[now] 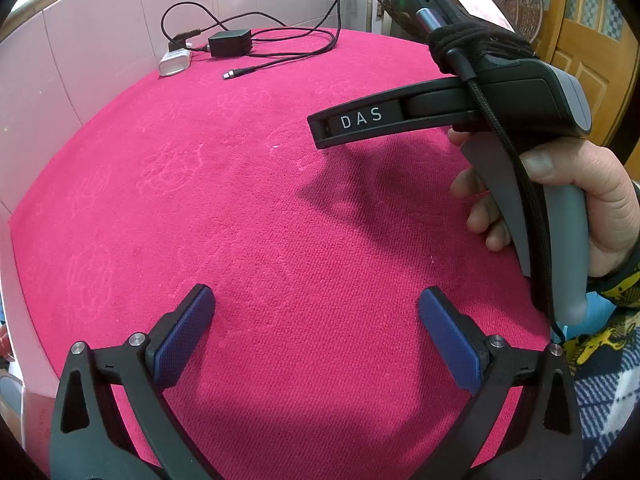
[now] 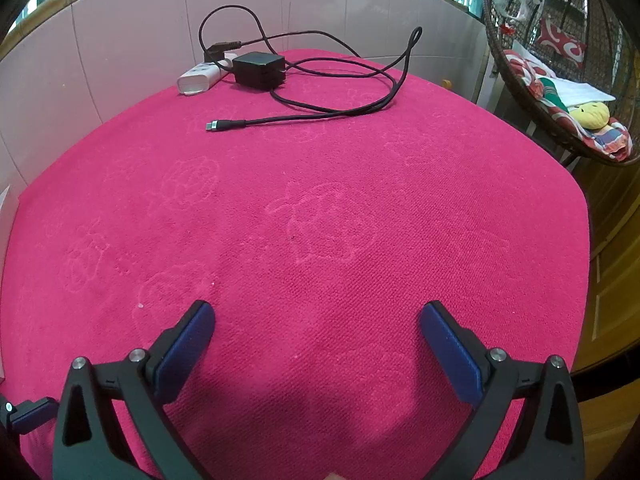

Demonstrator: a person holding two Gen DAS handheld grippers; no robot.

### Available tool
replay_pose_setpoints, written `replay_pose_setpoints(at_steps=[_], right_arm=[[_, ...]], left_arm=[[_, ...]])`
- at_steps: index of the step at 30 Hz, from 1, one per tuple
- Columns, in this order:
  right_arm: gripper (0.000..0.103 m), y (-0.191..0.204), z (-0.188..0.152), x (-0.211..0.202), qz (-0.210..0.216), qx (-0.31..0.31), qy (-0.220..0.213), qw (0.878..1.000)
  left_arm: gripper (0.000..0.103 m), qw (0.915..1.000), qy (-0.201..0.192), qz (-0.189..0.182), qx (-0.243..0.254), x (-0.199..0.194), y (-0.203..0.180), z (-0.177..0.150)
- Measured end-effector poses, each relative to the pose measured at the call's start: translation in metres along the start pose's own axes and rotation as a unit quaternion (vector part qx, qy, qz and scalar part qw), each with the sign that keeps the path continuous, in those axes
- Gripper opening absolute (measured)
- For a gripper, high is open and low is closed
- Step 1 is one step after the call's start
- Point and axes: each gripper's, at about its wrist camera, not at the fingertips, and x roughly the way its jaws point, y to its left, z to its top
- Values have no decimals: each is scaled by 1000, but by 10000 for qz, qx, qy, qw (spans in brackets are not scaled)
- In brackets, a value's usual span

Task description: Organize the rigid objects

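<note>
Fingers (image 1: 188, 336) of both grippers spread wide, empty, above the pink table (image 2: 320, 208); right gripper (image 1: 356, 124), hand-held (image 1: 592, 204), reads "DAS".

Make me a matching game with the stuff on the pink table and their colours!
Things:
1. charger block
2. power strip
3. table cloth
4. claw pads

Colours:
A. white
B. blue
C. black
D. pink

Pairs: 1-C, 2-A, 3-D, 4-B
</note>
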Motion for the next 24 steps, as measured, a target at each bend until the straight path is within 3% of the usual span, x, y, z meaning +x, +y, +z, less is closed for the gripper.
replay_pose_setpoints(at_steps=[24], right_arm=[[103,0,0,1,-1,4,-5,10000]], left_arm=[[103,10000,8,-5,2,2,2,3]])
